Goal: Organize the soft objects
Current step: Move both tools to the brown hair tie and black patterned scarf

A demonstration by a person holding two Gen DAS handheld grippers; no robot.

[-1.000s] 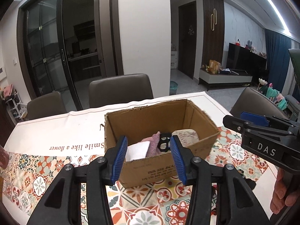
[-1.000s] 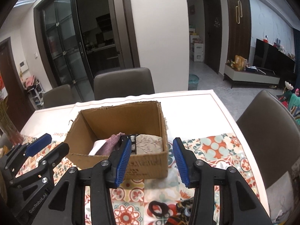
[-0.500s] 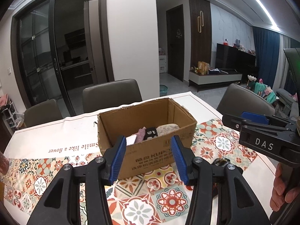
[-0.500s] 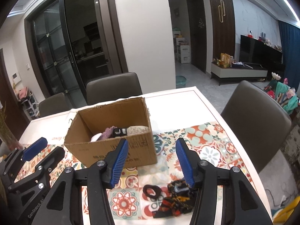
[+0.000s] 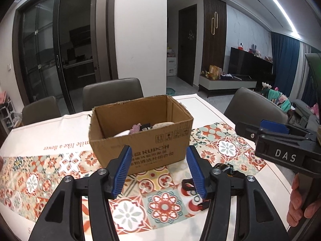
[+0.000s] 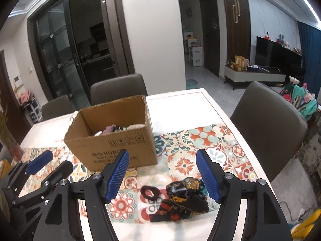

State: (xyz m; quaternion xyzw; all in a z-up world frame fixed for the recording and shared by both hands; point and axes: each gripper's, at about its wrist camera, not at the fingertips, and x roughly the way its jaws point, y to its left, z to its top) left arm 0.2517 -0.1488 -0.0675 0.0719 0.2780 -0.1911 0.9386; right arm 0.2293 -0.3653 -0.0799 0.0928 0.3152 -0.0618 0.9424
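An open cardboard box (image 5: 160,150) (image 6: 120,148) stands on the tiled tablecloth and holds several soft items: a pink cloth (image 5: 135,128), a beige one (image 5: 162,125) and a white one (image 5: 121,134). A black patterned cloth (image 6: 184,198) and a black hair tie (image 6: 149,191) lie on the table near the front right. My left gripper (image 5: 158,172) is open and empty, just short of the box front. My right gripper (image 6: 163,174) is open and empty, above the patterned cloth, which also shows in the left wrist view (image 5: 226,169).
Dark chairs stand behind the table (image 5: 112,94) and at its right side (image 6: 268,124). A vase (image 6: 12,146) stands at the far left. The table's right edge (image 6: 250,146) runs close to the cloth.
Both grippers have pulled back from the box and towards the table's front. The patterned cloth and hair tie have come into view under the right gripper.
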